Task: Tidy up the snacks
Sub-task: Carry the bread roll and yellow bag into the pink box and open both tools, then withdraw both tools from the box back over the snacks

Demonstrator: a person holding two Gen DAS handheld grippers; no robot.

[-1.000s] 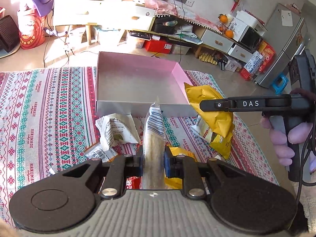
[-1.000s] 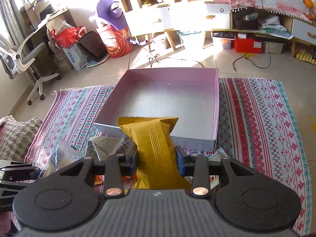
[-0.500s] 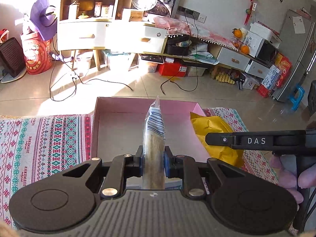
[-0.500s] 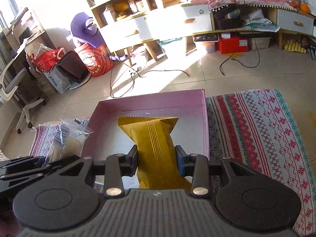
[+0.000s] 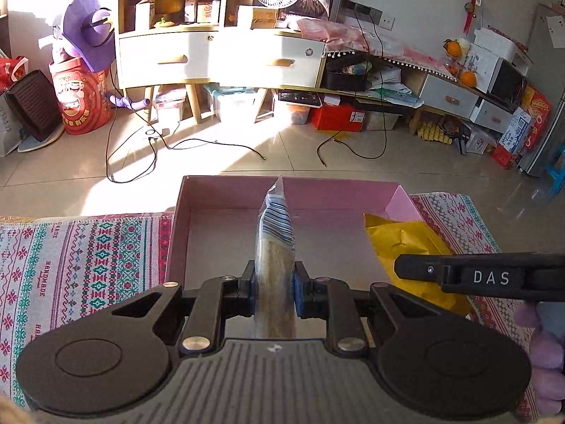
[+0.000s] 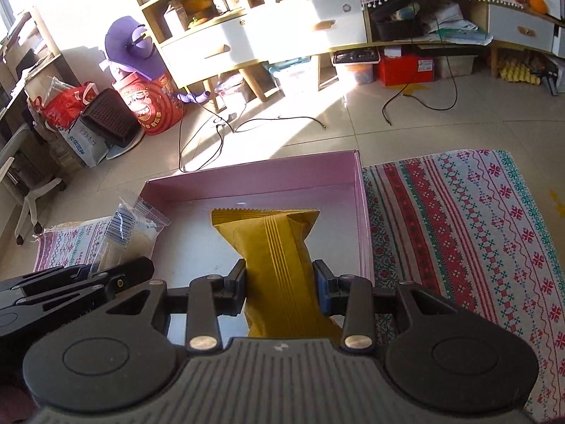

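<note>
My left gripper is shut on a clear snack packet with blue stripes, held upright over the pink box. The same striped packet shows at the left of the right wrist view, over the box's left edge. My right gripper is shut on a yellow snack packet, which hangs above the floor of the pink box. That yellow packet also appears at the right of the left wrist view, beside the right gripper's black body.
The box lies on a patterned woven cloth spread over a tiled floor. Cables trail on the tiles beyond it. Cabinets, a red drum and clutter line the far wall. A gloved hand holds the right gripper.
Both grippers have carried their packets forward from over the loose snacks on the cloth to above the box. The snack pile has dropped out of view below the grippers.
</note>
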